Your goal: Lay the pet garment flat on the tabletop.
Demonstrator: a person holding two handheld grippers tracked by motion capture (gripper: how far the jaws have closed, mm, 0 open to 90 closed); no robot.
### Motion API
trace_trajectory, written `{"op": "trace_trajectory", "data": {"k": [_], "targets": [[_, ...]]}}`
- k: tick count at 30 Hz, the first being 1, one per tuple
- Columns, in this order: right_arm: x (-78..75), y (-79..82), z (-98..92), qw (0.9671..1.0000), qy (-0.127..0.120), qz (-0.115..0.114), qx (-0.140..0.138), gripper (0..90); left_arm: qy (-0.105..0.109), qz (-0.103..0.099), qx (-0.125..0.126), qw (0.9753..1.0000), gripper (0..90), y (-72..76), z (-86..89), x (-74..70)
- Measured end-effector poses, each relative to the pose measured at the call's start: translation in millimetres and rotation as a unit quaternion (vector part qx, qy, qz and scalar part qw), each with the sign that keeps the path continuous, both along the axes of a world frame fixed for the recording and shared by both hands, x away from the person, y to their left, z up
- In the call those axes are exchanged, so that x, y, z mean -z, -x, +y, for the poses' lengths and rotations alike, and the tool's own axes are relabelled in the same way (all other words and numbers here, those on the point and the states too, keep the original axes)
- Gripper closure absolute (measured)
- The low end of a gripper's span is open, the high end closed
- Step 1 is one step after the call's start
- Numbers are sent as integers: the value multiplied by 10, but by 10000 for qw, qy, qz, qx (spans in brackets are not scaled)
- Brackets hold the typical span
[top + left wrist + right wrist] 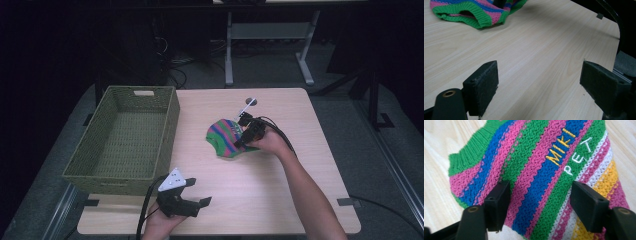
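Note:
A small knitted garment [225,138] with green, pink, blue, white and yellow stripes lies flat on the wooden table [280,190], right of centre. The words MIKI and PET are stitched on the garment [544,175]. My right gripper [242,141] sits on its right part, and the right gripper [540,203] is open with both jaws set down on the knit, fabric between them. My left gripper [201,196] rests near the table's front edge, and the left gripper [539,87] is open over bare wood. The garment [477,11] lies far ahead of it.
A green woven basket [100,167] with nothing in it stands at the table's left side. A small round fitting [251,102] is set into the tabletop at the back. Bare wood [544,50] stretches between the left gripper and the garment. Dark floor and desk legs lie beyond.

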State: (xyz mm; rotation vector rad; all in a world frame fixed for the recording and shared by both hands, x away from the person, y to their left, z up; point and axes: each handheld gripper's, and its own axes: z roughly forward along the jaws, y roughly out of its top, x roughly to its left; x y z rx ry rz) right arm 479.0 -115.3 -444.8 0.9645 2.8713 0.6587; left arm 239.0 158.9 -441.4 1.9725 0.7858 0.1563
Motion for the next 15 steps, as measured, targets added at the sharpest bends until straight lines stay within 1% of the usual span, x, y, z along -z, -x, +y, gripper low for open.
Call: {"op": "trace_trajectory", "data": {"k": [2, 3, 4, 5, 6, 9, 10, 11, 13, 14, 15], "targets": [[-8, 21, 44, 9999, 162, -51, 6, 362, 16, 17, -10, 10000, 148, 6, -12, 4], [-8, 21, 44, 9999, 162, -51, 6, 362, 16, 17, -10, 10000, 148, 6, -12, 4], [-17, 35, 76, 9996, 278, -53, 41, 400, -4, 14, 18, 10000, 148, 9, -19, 4], [-17, 35, 76, 9996, 278, -53, 41, 400, -4, 14, 18, 10000, 148, 9, -19, 4], [-27, 46, 89, 9996, 286, -43, 57, 469, -9, 17, 23, 10000, 148, 19, -26, 2], [-28, 50, 91, 9995, 292, -48, 135, 494, -17, -1, 33, 10000, 148, 26, -26, -2], [-29, 51, 95, 9994, 302, -50, 172, 508, -34, -5, 40, 10000, 149, 26, -21, -4], [-32, 54, 103, 9993, 307, -50, 201, 544, -26, 1, 31, 10000, 148, 23, -20, -1], [-32, 55, 106, 9993, 313, -53, 213, 554, -20, 1, 29, 10000, 148, 22, -19, 0], [-35, 56, 107, 9991, 306, -33, 286, 594, -41, -19, 45, 10000, 148, 19, -13, -2], [-35, 56, 107, 9991, 306, -33, 286, 594, -41, -19, 45, 10000, 148, 19, -13, -2]]}}
